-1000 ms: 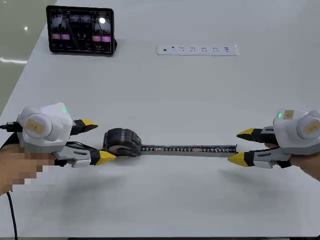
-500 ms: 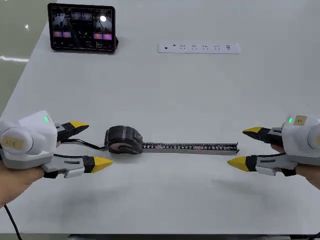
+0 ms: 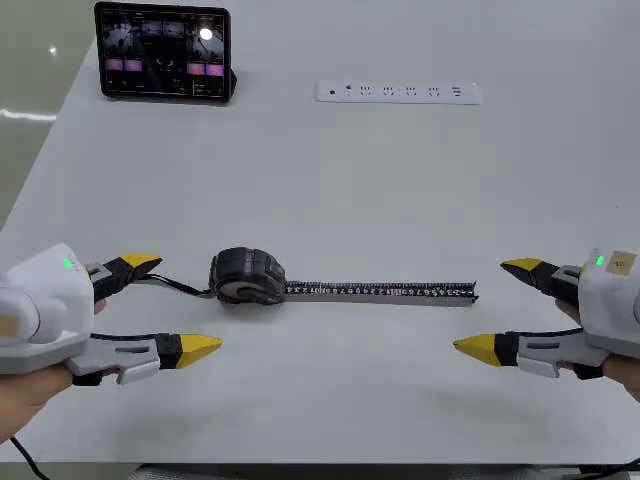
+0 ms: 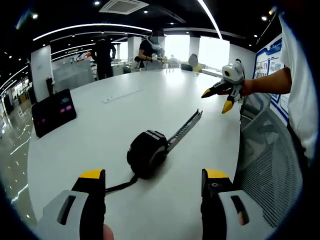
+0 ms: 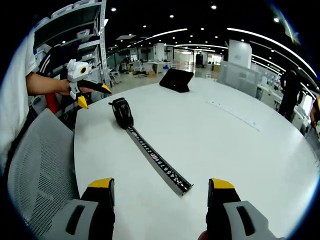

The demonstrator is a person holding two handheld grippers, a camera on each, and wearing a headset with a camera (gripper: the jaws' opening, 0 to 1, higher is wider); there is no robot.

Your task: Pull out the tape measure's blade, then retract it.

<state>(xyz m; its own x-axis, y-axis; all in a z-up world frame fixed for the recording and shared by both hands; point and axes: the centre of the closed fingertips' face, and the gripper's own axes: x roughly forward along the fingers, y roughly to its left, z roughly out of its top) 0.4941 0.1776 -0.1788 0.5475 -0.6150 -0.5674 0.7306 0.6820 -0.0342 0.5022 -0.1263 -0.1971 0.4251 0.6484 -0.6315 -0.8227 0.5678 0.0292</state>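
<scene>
White desk (image 3: 400, 180), open-plan office around it. Tablet (image 3: 163, 52) stood at the far left edge, power strip (image 3: 398, 93) far centre; I saw bare surface between them and the work. Tape (image 3: 247, 278) lay near my edge, case left, blade (image 3: 380, 291) out flat, long axis left-right. Left gripper (image 3: 180, 303) and right gripper (image 3: 491, 306) flanked it, jaws apart, touching nothing.

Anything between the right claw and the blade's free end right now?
Nothing: just bare table between the open right claw and the blade's end. The head view and the right gripper view both show that.
</scene>
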